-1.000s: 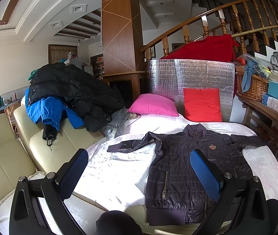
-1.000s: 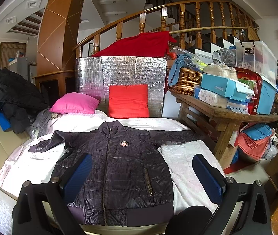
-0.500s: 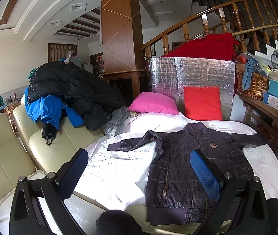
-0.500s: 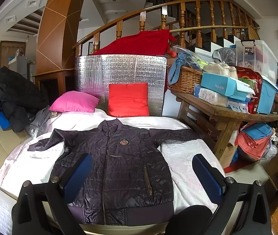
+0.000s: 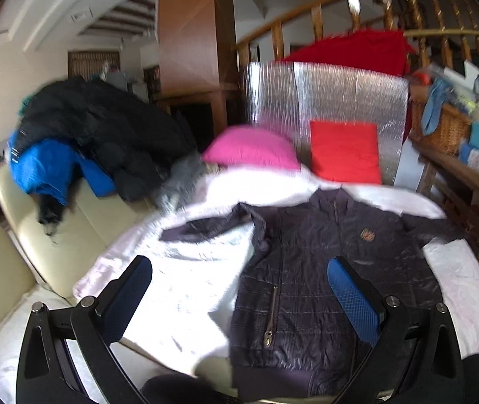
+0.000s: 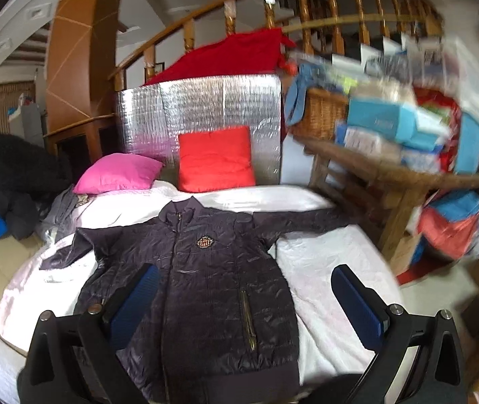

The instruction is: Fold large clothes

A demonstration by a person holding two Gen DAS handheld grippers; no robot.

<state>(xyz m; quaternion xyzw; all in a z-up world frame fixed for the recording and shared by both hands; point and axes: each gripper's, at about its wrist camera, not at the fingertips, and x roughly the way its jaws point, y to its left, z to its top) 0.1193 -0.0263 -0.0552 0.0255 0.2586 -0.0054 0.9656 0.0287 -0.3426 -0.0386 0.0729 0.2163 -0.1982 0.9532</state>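
I hold my left tool (image 5: 239, 286) level above the near edge of the white sheet (image 5: 189, 269), fingers wide apart, gripping nothing. My right tool (image 6: 244, 294) hovers likewise over the quilted dark jacket (image 6: 205, 286), fingers spread, gripping nothing. The jacket lies flat, front up, zipped, sleeves out to both sides, collar toward the red cushion (image 6: 216, 158) and pink cushion (image 6: 118, 172).
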